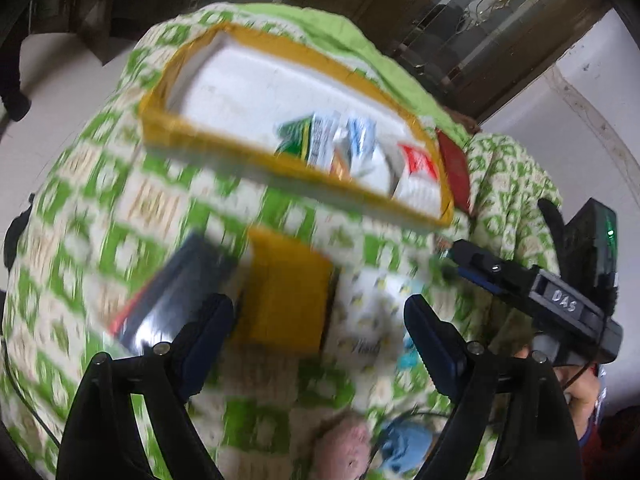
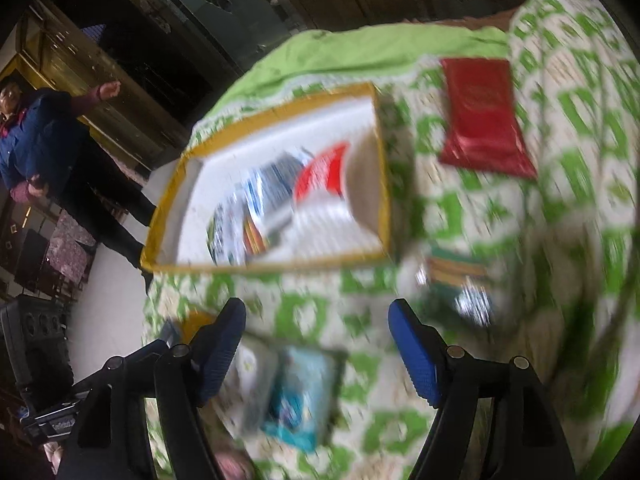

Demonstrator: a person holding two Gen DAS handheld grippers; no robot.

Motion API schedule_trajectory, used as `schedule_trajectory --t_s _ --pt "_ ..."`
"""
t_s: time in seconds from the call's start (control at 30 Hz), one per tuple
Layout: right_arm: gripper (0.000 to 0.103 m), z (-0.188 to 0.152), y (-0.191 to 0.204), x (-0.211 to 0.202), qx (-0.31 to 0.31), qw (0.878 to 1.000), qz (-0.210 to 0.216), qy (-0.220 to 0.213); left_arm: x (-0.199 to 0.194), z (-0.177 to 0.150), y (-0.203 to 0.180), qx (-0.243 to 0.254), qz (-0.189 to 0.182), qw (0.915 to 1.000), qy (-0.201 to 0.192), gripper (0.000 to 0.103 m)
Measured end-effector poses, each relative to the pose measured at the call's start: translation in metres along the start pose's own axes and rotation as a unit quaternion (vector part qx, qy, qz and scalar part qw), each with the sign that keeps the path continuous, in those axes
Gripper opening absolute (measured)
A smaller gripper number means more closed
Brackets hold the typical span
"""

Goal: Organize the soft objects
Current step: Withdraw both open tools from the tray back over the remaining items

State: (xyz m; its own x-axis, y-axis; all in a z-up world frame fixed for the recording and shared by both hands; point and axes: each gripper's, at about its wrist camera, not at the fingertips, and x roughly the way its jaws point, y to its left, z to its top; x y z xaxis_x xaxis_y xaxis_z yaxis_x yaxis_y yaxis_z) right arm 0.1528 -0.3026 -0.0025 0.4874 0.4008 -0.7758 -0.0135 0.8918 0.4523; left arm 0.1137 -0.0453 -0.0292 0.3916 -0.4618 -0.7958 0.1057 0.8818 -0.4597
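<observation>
Blurring hides packet labels in the tray (image 1: 420, 204); both jaws gape, empty.

Left wrist view: mounted behind the left hand-held gripper (image 1: 318, 332), looking steeply down and forward along its fingers at the green-patterned bed cover (image 1: 120, 208); close range, heavy blur. The yellow-rimmed tray (image 1: 158, 118) lies ahead of the fingers, upper centre.

Right wrist view: same mounting on the right hand-held gripper (image 2: 316, 340), same downward pitch, close. The tray (image 2: 164, 216) sits ahead, left of centre.

Shared: the tray, the red packet (image 1: 454, 168) (image 2: 480, 116) beside it, and the surrounding cover
</observation>
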Motion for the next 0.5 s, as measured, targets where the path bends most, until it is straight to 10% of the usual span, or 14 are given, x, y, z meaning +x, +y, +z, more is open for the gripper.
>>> schedule_trajectory --t_s 0.5 --pt "0.078 -0.051 0.001 -0.011 -0.03 0.999 -0.017 0.015 -0.012 -0.049 -0.001 0.012 0.014 0.9998 -0.001 0.087"
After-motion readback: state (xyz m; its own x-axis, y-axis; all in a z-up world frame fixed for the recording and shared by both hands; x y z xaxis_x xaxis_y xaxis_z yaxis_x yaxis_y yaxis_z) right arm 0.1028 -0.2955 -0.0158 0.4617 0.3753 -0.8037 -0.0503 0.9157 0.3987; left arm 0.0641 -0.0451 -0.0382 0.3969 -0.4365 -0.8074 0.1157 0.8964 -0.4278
